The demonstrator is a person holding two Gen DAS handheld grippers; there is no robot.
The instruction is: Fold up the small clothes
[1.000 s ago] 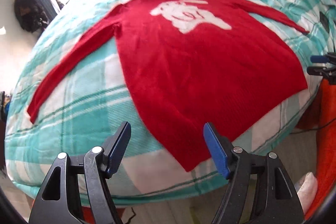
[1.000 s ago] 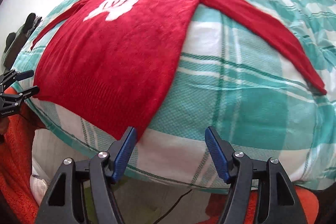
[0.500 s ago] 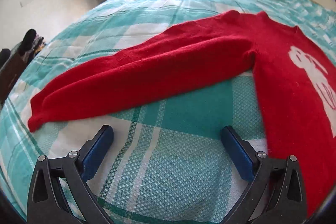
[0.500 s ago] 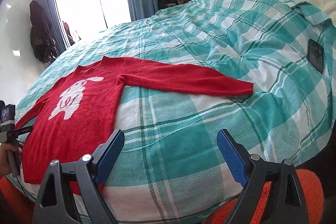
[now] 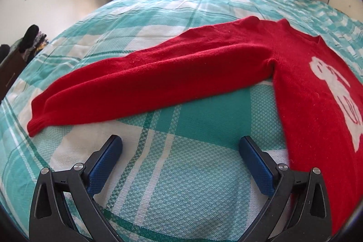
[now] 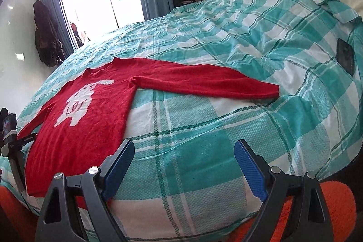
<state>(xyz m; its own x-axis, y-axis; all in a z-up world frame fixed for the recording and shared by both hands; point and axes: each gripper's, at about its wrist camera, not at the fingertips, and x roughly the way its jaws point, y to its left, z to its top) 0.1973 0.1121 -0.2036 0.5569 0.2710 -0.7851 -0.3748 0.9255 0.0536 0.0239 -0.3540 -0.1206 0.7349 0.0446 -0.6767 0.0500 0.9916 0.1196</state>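
Both grippers hang open over the bed, the red sweater still spread flat and unfolded.

The left gripper (image 5: 180, 165) has its blue pads spread wide with only the teal-and-white checked bedspread (image 5: 181, 185) between them; its jaws have just been opening. Just ahead of it lies one sleeve (image 5: 140, 81) of the red sweater (image 5: 306, 92), cuff toward its left pad and body past its right pad, near but not touching. The right gripper (image 6: 183, 168) is likewise parted over bare bedspread, its jaws also having just opened. The sweater's hem lies beside its left pad, the other sleeve (image 6: 204, 81) stretches across ahead, and a dark flat phone-like object (image 6: 345, 56) rests far to its right. No containers are in view.
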